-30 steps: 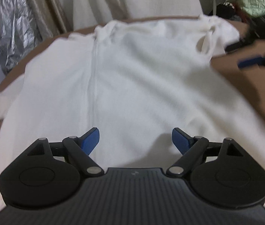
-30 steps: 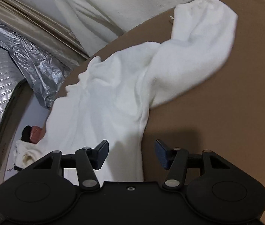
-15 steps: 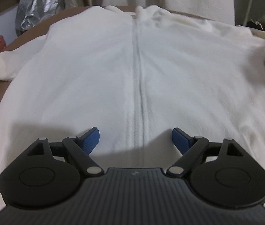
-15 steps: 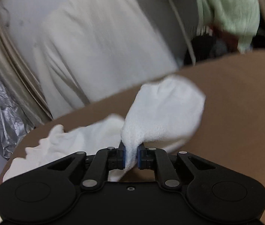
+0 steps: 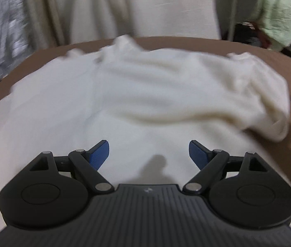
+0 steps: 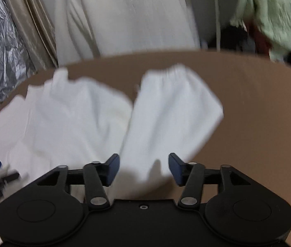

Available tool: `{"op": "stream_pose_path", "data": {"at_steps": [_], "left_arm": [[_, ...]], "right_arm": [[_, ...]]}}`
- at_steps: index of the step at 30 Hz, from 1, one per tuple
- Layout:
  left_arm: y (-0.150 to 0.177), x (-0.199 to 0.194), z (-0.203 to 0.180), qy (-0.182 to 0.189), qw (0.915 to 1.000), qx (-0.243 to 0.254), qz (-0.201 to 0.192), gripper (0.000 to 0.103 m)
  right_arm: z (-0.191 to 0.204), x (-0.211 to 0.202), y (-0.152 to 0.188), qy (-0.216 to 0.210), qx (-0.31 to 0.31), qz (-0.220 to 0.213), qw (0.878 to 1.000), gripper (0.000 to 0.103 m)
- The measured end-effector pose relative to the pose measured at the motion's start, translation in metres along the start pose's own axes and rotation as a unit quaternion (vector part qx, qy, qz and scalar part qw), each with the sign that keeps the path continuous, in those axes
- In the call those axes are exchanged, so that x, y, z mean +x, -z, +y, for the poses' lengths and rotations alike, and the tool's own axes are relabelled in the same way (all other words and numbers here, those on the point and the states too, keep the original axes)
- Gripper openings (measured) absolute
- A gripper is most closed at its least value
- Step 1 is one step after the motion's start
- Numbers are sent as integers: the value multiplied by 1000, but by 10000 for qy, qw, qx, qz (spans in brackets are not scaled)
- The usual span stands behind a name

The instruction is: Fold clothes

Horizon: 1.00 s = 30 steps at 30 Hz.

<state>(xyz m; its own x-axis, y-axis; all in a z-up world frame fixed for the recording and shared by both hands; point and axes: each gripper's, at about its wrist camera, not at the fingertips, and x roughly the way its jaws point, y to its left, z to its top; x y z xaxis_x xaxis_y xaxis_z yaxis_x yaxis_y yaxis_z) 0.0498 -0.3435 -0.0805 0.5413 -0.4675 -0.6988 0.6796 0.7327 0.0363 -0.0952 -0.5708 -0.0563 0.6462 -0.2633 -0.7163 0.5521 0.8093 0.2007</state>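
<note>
White fleece jacket [image 5: 145, 103] lies spread out just ahead of the left gripper [image 5: 149, 154], its sleeve [image 6: 172, 113] folded back right before the right gripper [image 6: 144, 165].

Both views are smeared and fuzzy. The big white fleece top [image 5: 145, 94] on the brown table [image 5: 186, 41] looks soft and blurry, so its zip cannot be made out. Its bottom edge hides behind the left black gripper with blue pads [image 5: 149, 154]. In the right view the white sleeve [image 6: 172, 111] has a blurry rim, and its near end hides behind the right black gripper [image 6: 144, 167]. The pale green cloth [image 6: 277, 12] is smeared and cut off.
</note>
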Motion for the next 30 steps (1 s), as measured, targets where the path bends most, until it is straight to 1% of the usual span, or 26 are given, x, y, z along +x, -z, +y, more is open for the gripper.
{"op": "stream_pose_path", "data": {"at_steps": [1, 2, 3, 5, 6, 7, 8, 9, 10, 11, 12, 14, 15, 17, 18, 19, 21, 22, 23, 24, 26, 27, 28, 30], "left_arm": [[-10, 7, -10, 94, 9999, 37, 38, 85], [-19, 13, -20, 188, 9998, 73, 77, 85], [-25, 19, -29, 201, 9997, 40, 144, 85], [-34, 28, -40, 72, 9997, -3, 232, 85], [-38, 32, -45, -35, 9997, 22, 238, 85], [-41, 35, -50, -141, 9996, 47, 244, 85], [-44, 38, -55, -280, 9992, 173, 225, 85], [-48, 40, -58, -341, 9990, 260, 153, 85], [-52, 40, -61, -383, 9987, 333, 69, 85], [-57, 41, -64, -425, 9983, 405, -14, 85], [-61, 42, -67, -467, 9977, 478, -97, 85], [-70, 44, -73, -551, 9962, 624, -264, 85], [-76, 44, -72, -515, 9965, 549, -365, 85], [-87, 50, -74, -452, 9973, 387, -420, 85], [-92, 54, -77, -436, 9977, 335, -400, 85], [-96, 60, -80, -424, 9980, 314, -350, 85], [-102, 70, -87, -460, 9979, 356, -268, 85], [-106, 75, -91, -520, 9975, 418, -252, 85], [-110, 79, -96, -525, 9969, 528, -235, 85], [-113, 83, -102, -516, 9963, 647, -217, 85], [-119, 92, -113, -498, 9947, 885, -181, 85], [-122, 98, -116, -438, 9949, 903, -131, 85], [-124, 104, -119, -367, 9952, 899, -74, 86], [-128, 116, -126, -225, 9958, 890, 40, 87]], "right_arm": [[-2, 18, -6, 78, 28, 150, 9999, 83], [-3, 35, -13, 156, 57, 300, 9994, 86], [-5, 53, -19, 234, 85, 450, 9987, 87], [-9, 88, -32, 389, 141, 749, 9963, 87], [-10, 105, -39, 466, 169, 899, 9947, 87], [-12, 120, -42, 565, 160, 990, 9934, 80], [-14, 125, -40, 693, 60, 901, 9935, 66], [-15, 119, -40, 751, -41, 646, 9951, 17], [-21, 106, -44, 712, -77, 332, 9969, 13], [-27, 88, -44, 672, -86, -38, 9977, 13], [-37, 59, -40, 630, -46, -512, 9967, 13], [-55, 3, -33, 542, 36, -1455, 9879, 13], [-66, -22, -27, 521, 137, -1805, 9821, 13], [-97, -49, 2, 628, 661, -1917, 9772, 16], [-114, -57, 19, 686, 979, -1856, 9753, 25], [-131, -58, 39, 717, 1373, -1596, 9749, 38], [-160, -50, 78, 700, 2054, -878, 9722, 42], [-170, -46, 97, 631, 2300, -612, 9692, 43], [-175, -48, 114, 517, 2435, -586, 9667, 43], [-178, -51, 126, 434, 2481, -599, 9659, 43], [-173, -64, 131, 391, 2237, -744, 9710, 50], [-170, -68, 128, 364, 2125, -758, 9735, 64], [-166, -71, 124, 320, 2006, -827, 9757, 82], [-166, -69, 114, 286, 1815, -1065, 9772, 95]]}}
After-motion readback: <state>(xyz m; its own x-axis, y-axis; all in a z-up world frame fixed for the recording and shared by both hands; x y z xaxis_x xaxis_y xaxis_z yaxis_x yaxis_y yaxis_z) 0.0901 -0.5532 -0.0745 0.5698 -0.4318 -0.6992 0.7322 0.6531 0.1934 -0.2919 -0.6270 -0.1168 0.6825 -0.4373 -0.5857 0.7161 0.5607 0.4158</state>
